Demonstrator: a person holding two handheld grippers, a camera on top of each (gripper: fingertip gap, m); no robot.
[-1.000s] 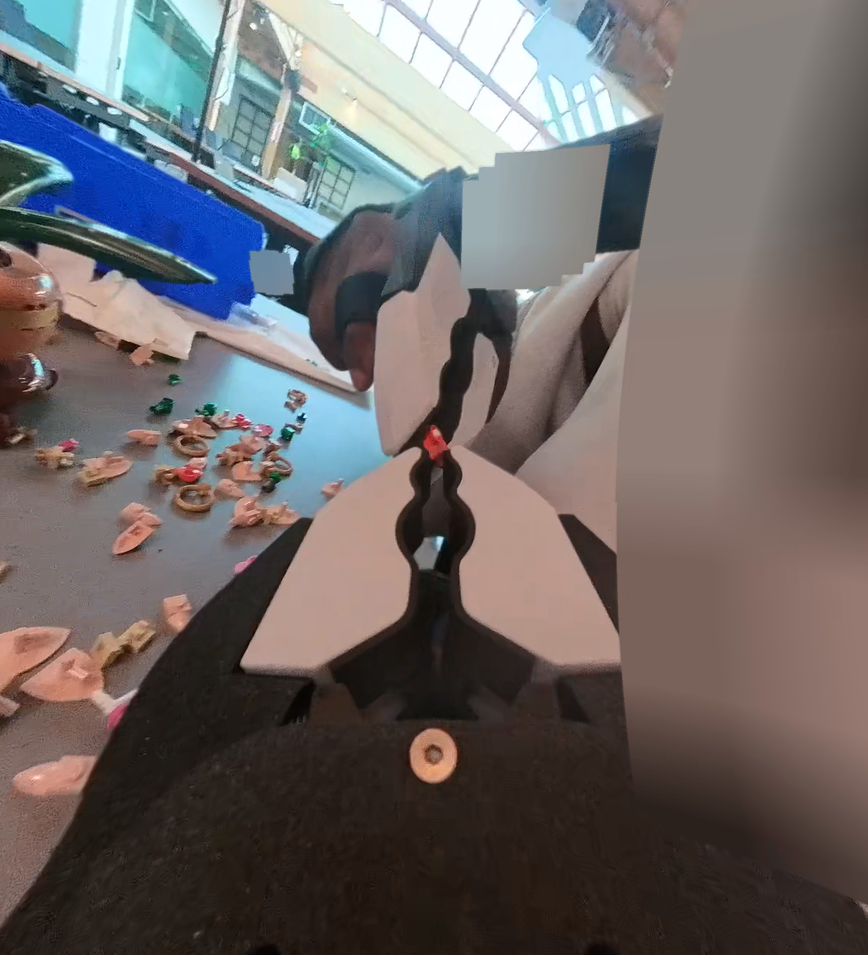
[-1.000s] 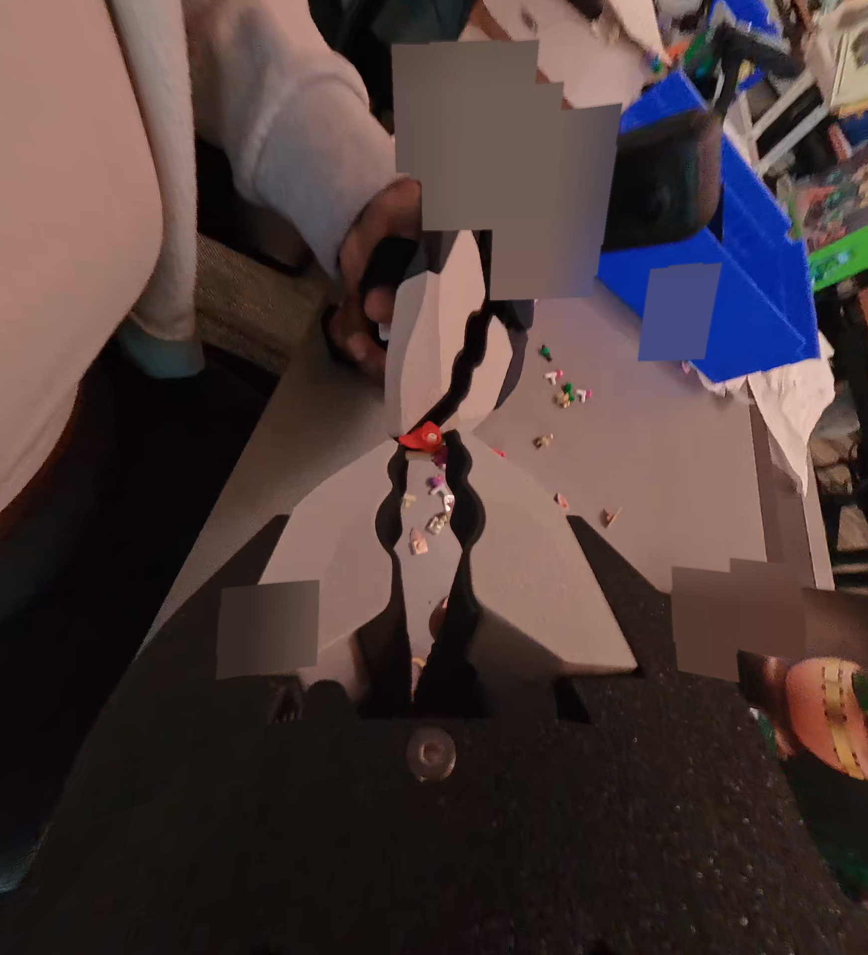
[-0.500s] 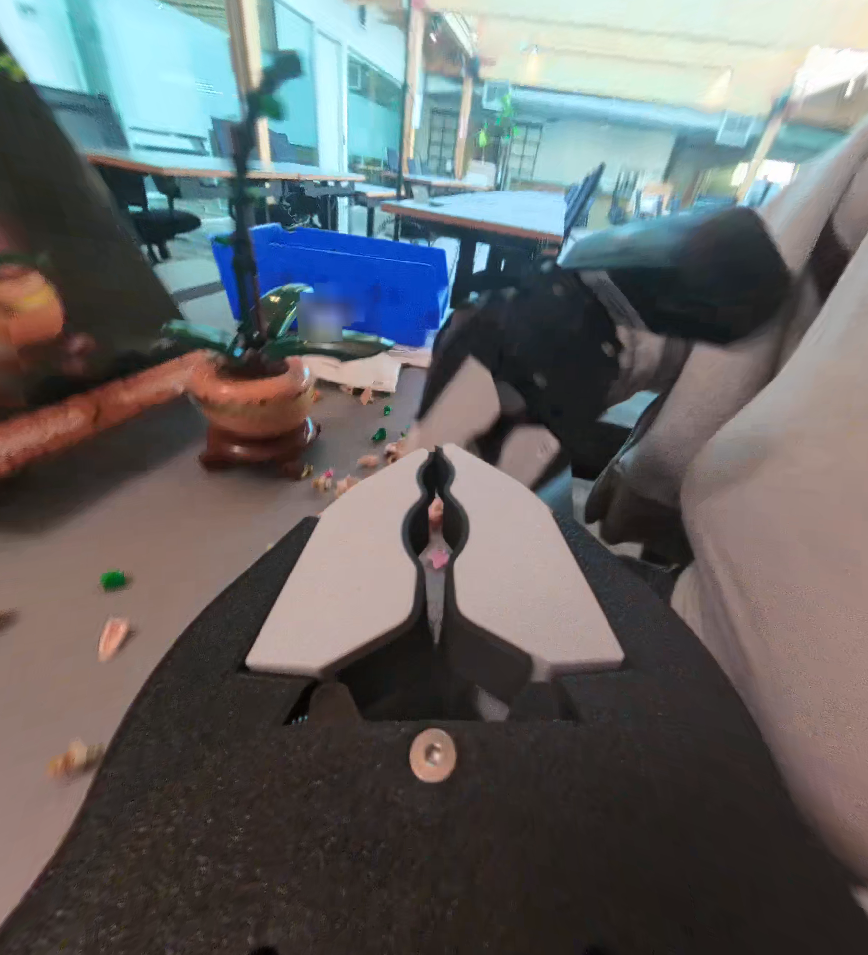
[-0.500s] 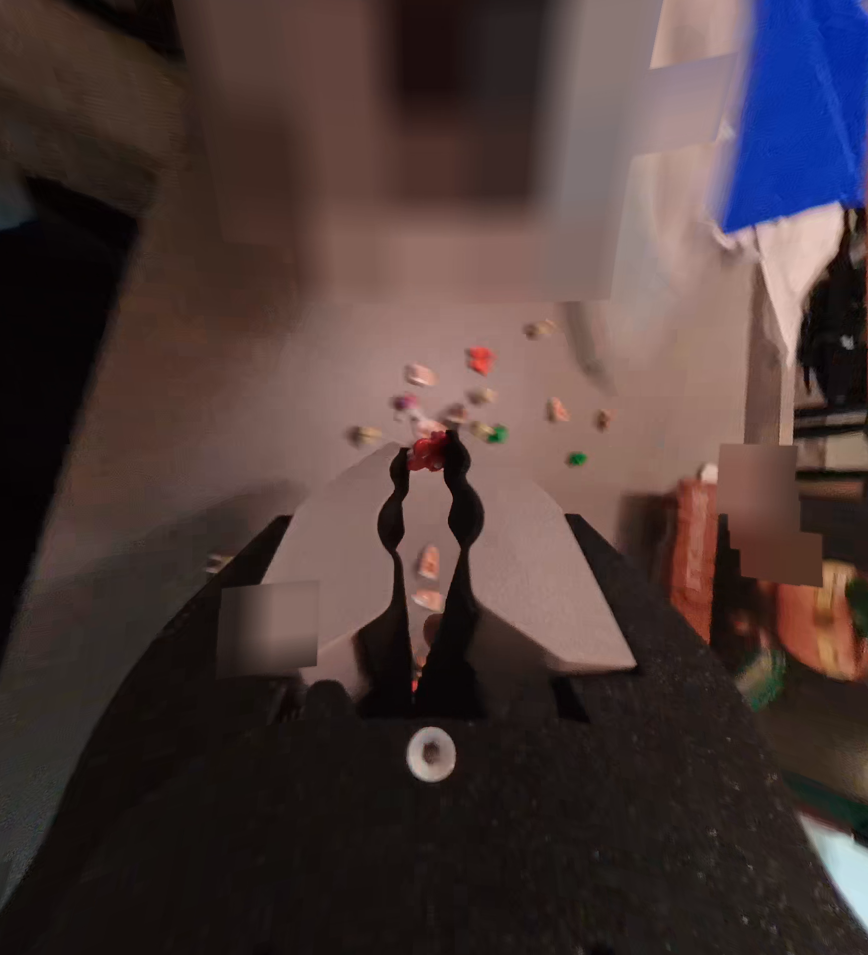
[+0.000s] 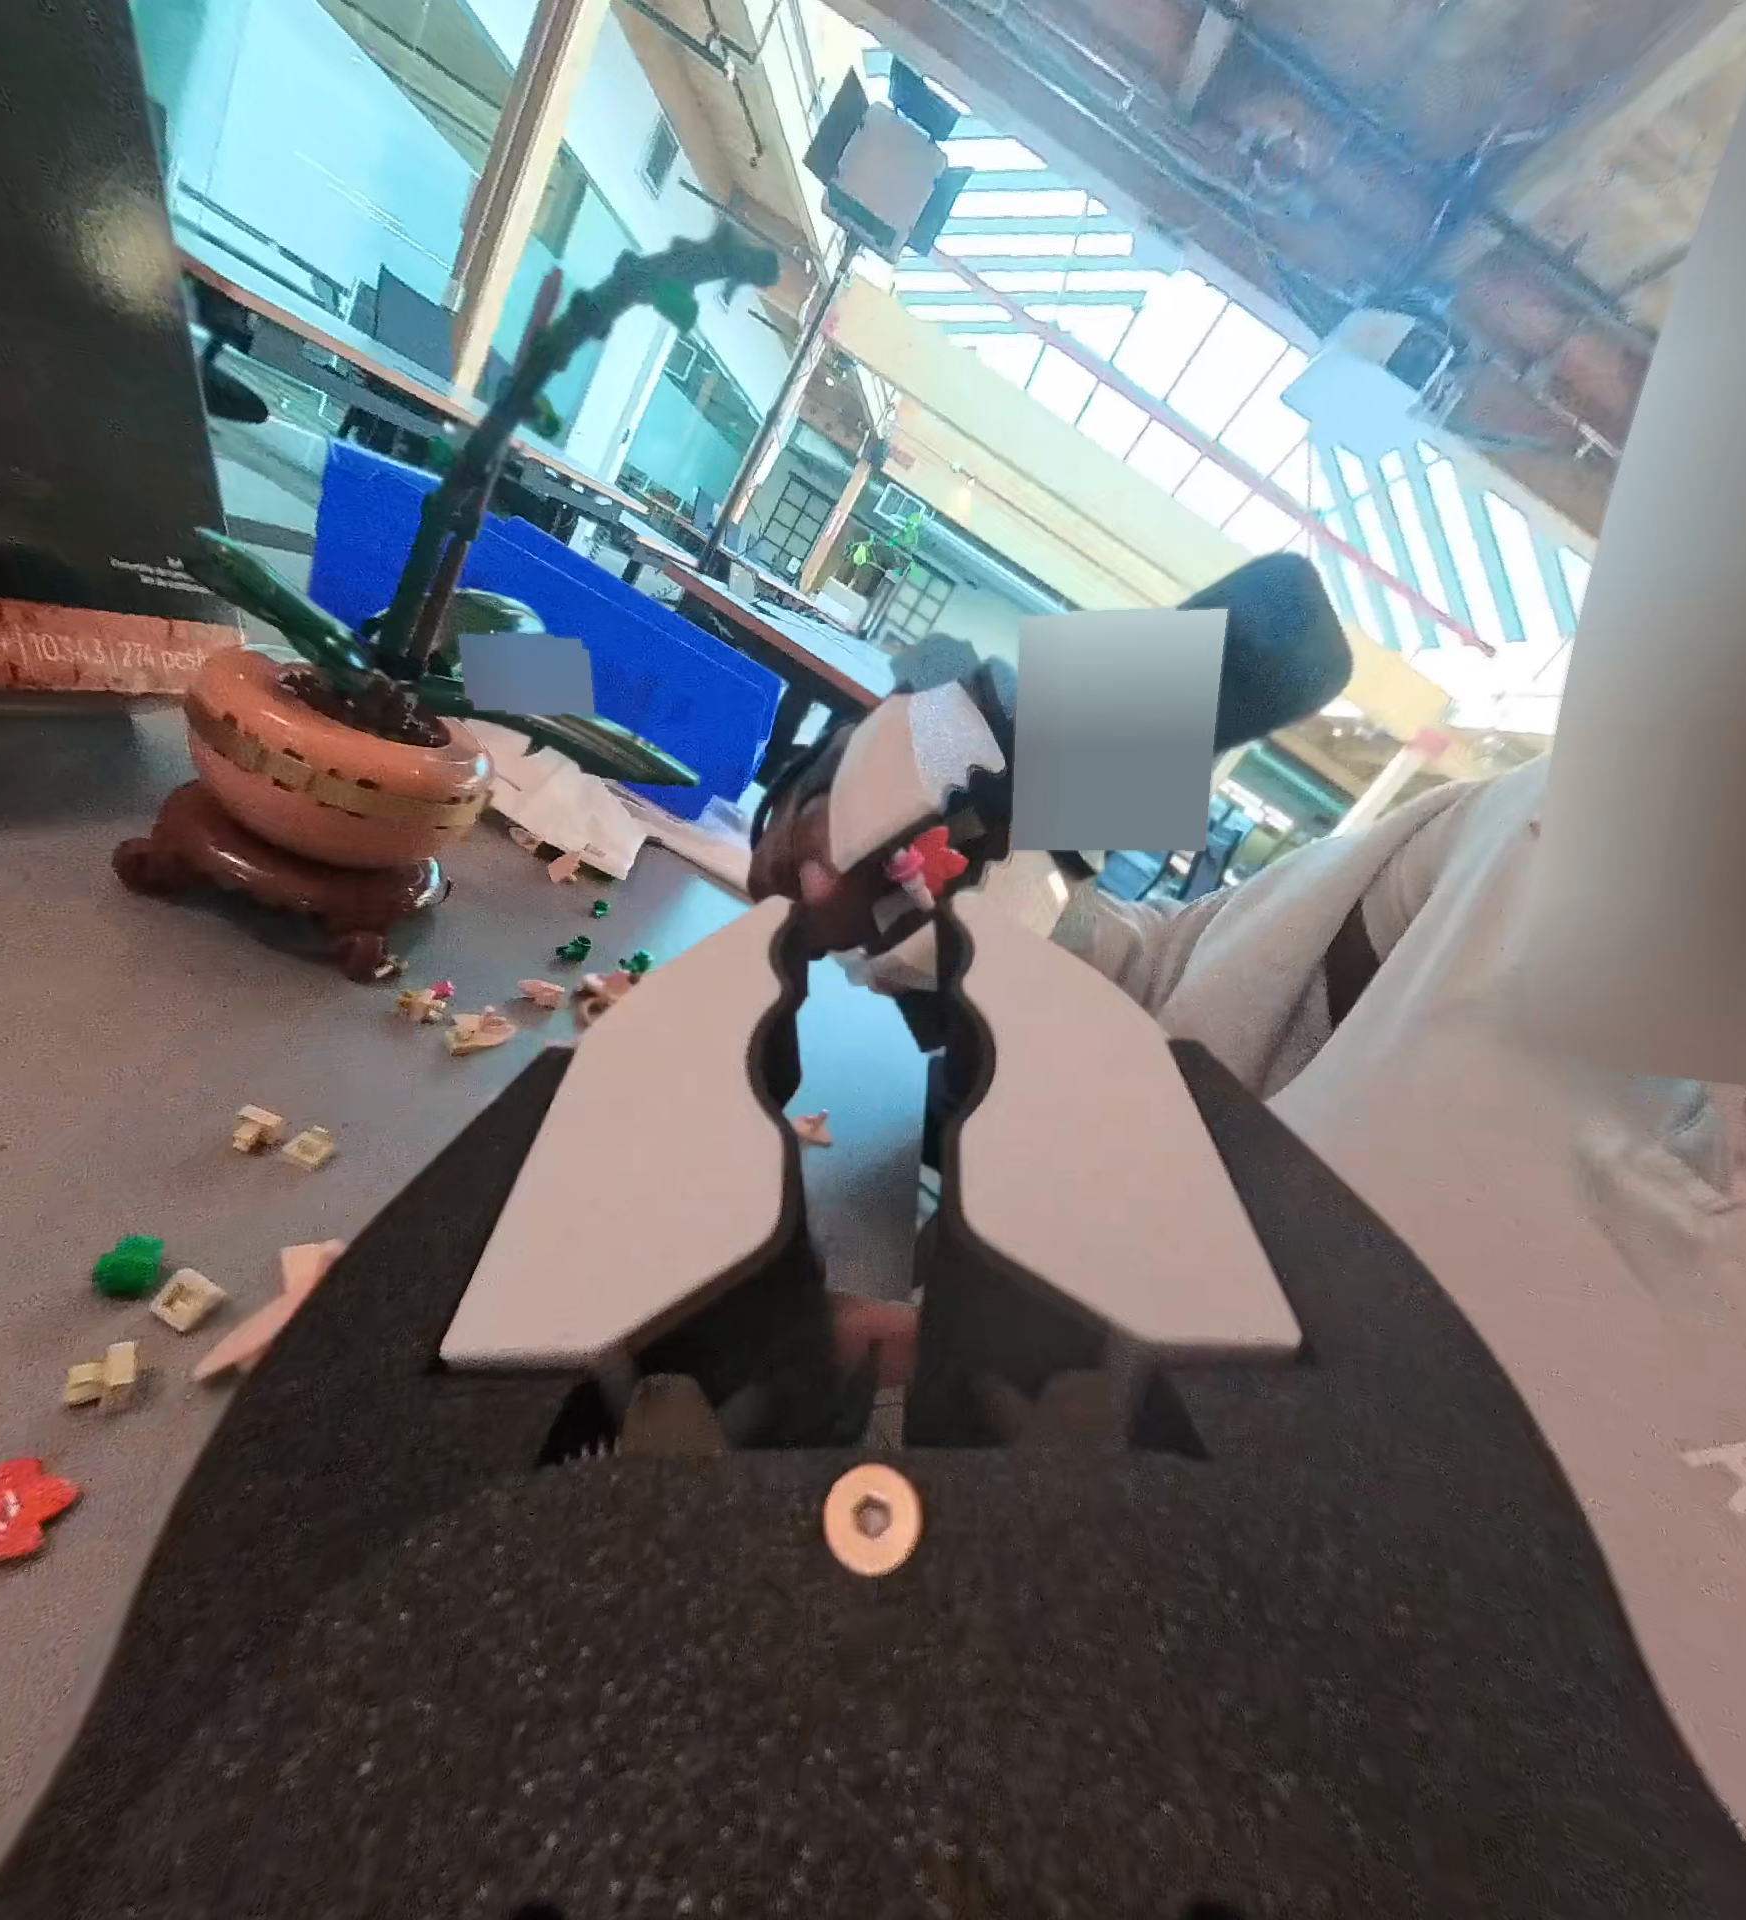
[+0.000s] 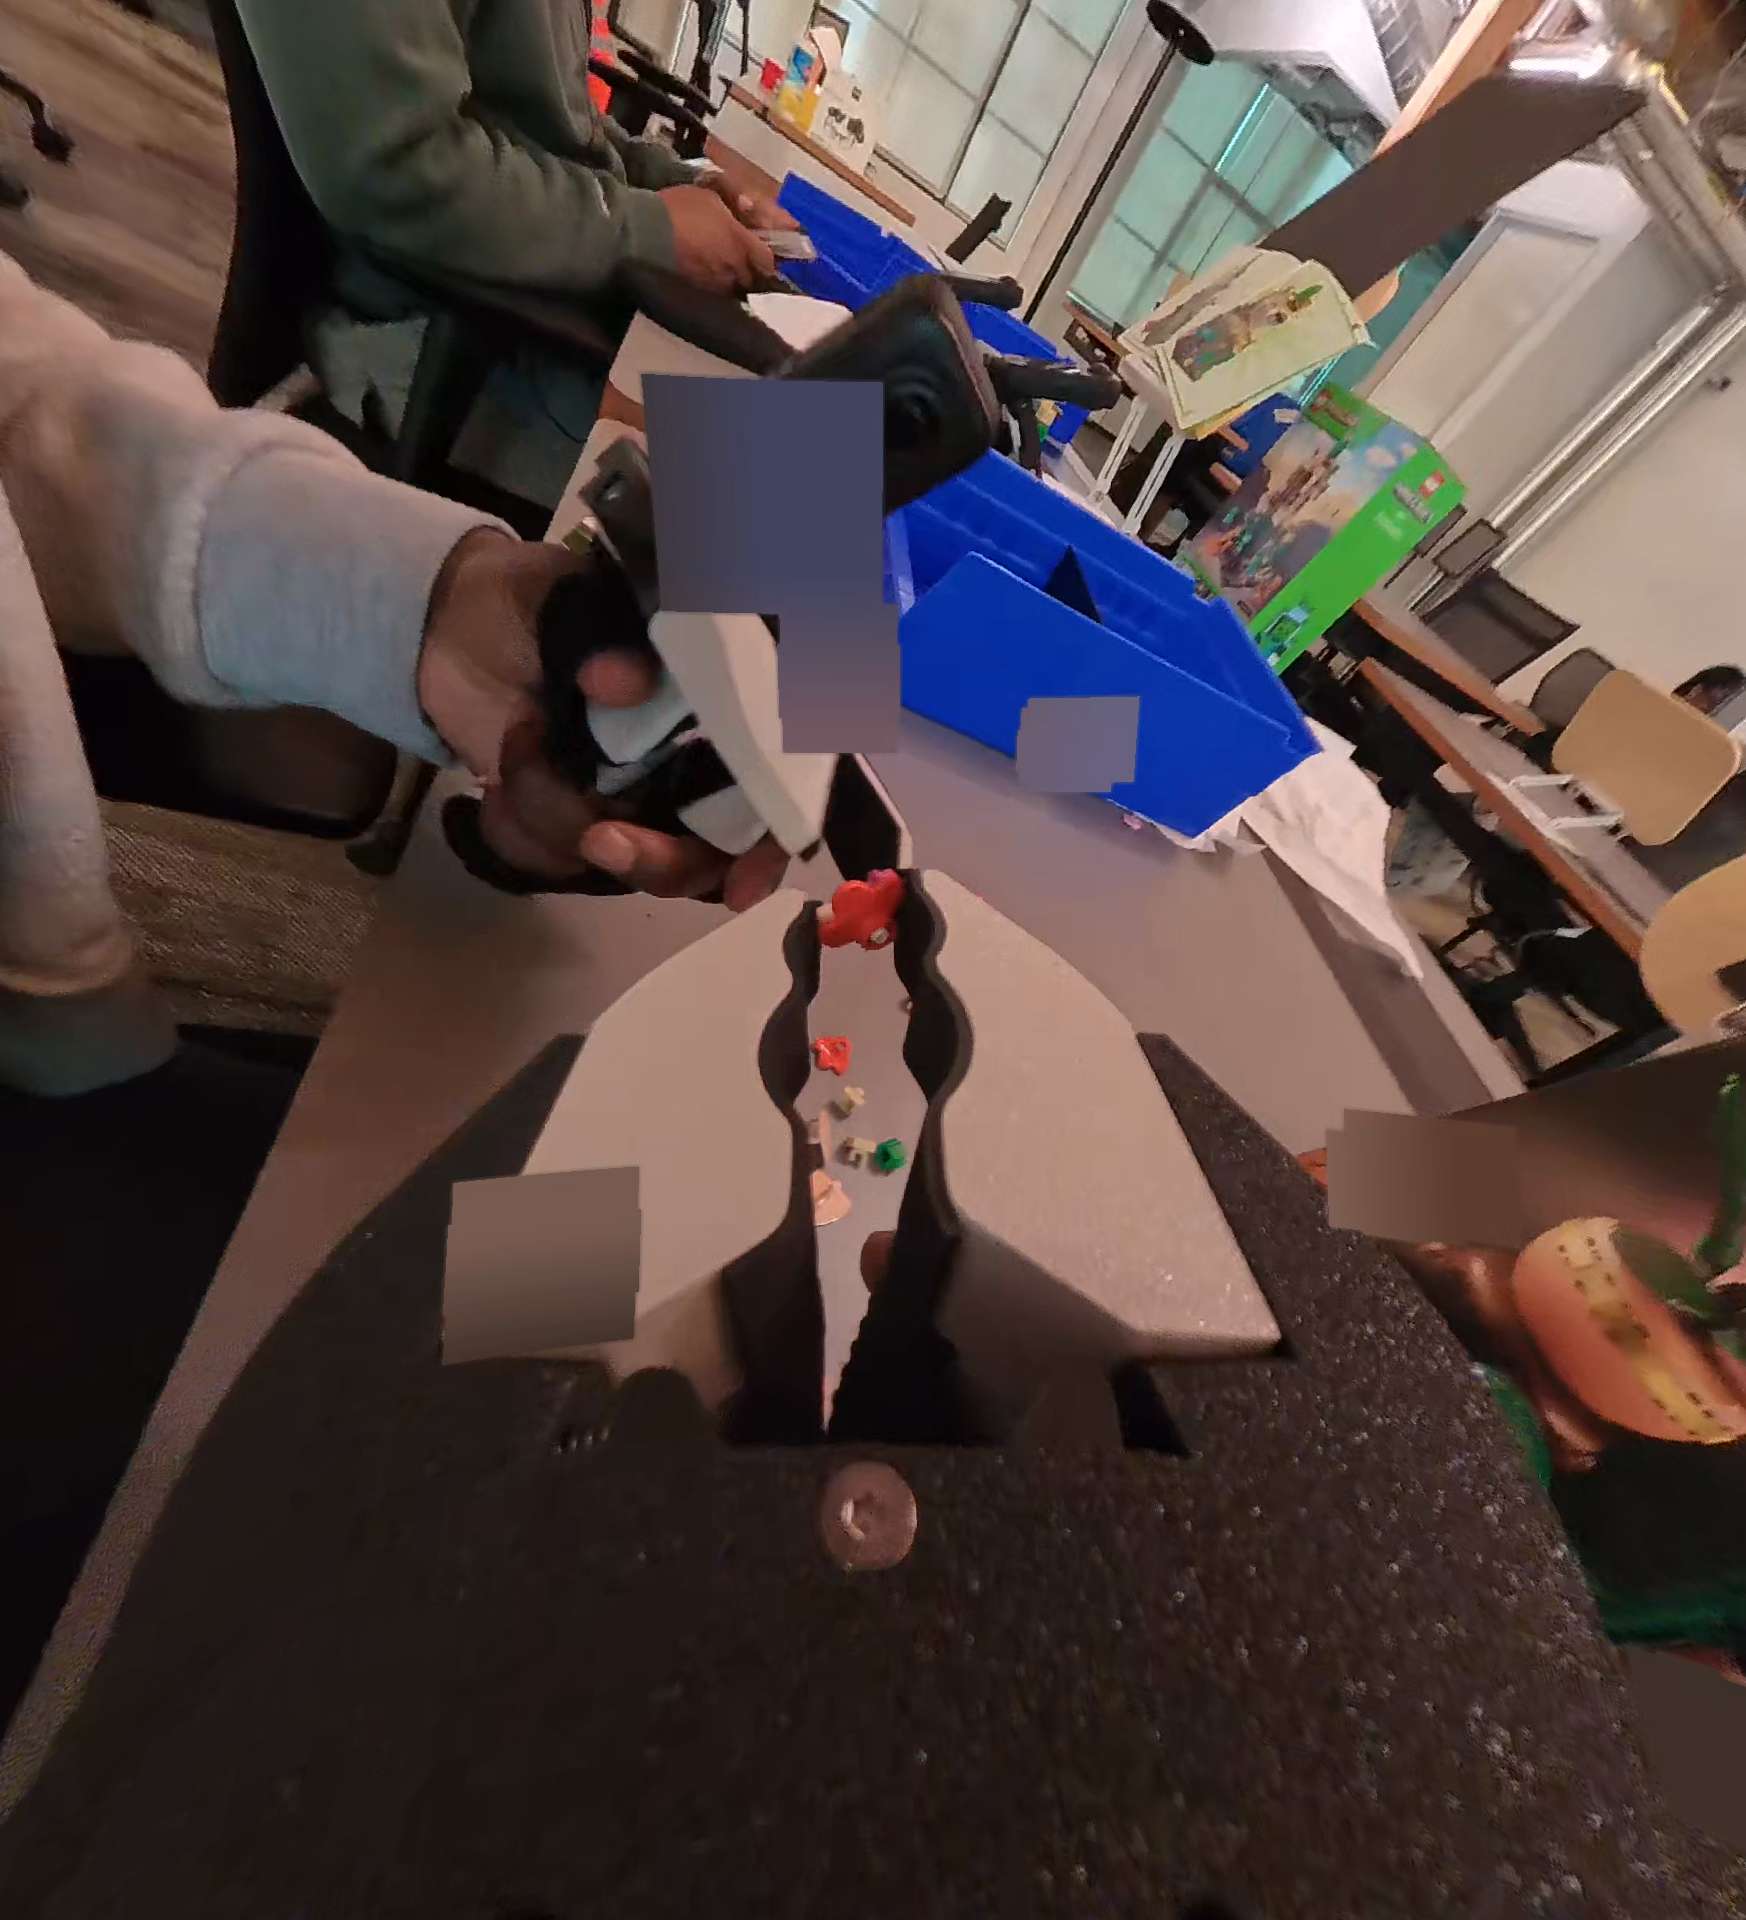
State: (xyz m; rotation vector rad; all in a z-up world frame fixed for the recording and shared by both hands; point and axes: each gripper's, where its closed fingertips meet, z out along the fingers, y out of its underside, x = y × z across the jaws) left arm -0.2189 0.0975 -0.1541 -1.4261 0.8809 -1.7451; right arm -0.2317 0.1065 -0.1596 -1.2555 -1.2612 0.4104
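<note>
Left gripper (image 5: 864, 925): two pale grey fingers with matte, finely grained faces and wavy black inner edges, set in a coarse black foam-like body with a round metal screw at centre; the jaws stand apart with a clear gap between the tips, and nothing sits between them. It is raised above the grey table (image 5: 38, 1060) and points at the right gripper, just beyond its tips.

Right gripper (image 6: 861, 902): same build; the tips are pinched onto a small red flower piece (image 6: 856, 912), a glossy plastic part with rounded petals and a pale stud end; behind the tips the wavy edges leave a narrow gap. In the left wrist view the same piece (image 5: 931, 860) shows at the tips of the right gripper (image 5: 936, 847), held clear of the table. A bare hand (image 6: 536, 748) in a pale fleecy sleeve grips the left gripper's black handle.

On the smooth table lie scattered small plastic parts: a second red flower (image 5: 1, 1507), a green knob (image 5: 126, 1264), tan clips (image 5: 185, 1299) and pink petal shapes (image 5: 271, 1304). Farther back stands a brick-built plant: a rounded terracotta pot (image 5: 329, 774) with a tan band, on a dark brown footed base, with dark green leaves and a thin stem. Behind it is a blue plastic bin (image 5: 578, 665) with crumpled white wrapping (image 5: 578, 805) beside it.
</note>
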